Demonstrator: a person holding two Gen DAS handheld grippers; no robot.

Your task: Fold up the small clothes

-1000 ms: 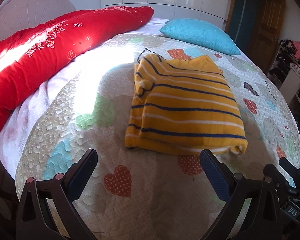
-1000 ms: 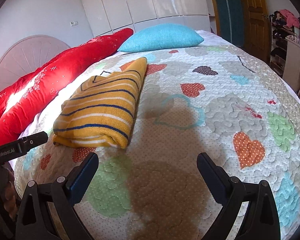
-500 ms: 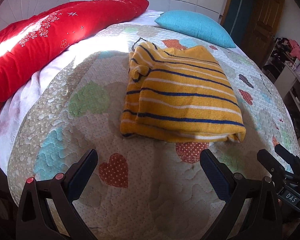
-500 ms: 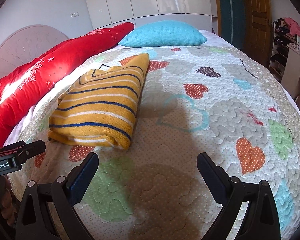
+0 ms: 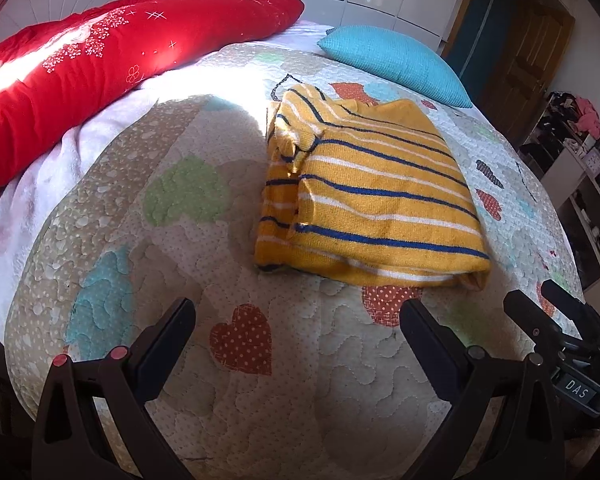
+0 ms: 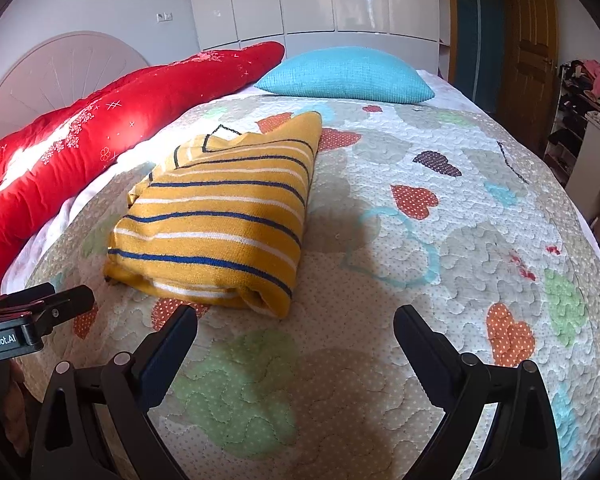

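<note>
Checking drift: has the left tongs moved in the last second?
Yes. The left tongs moved forward and left: the sweater and red heart sit nearer and further right.

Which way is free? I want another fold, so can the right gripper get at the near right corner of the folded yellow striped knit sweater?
Probably yes. The right gripper is open, and only bare heart-patterned quilt lies between its jaws and the folded yellow striped knit sweater.

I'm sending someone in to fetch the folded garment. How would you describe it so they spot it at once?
Look at the bed's heart-patterned quilt, in front of the long red pillow and the turquoise pillow. The folded sweater lies there: the only mustard-yellow knit, with navy and white stripes.
</note>
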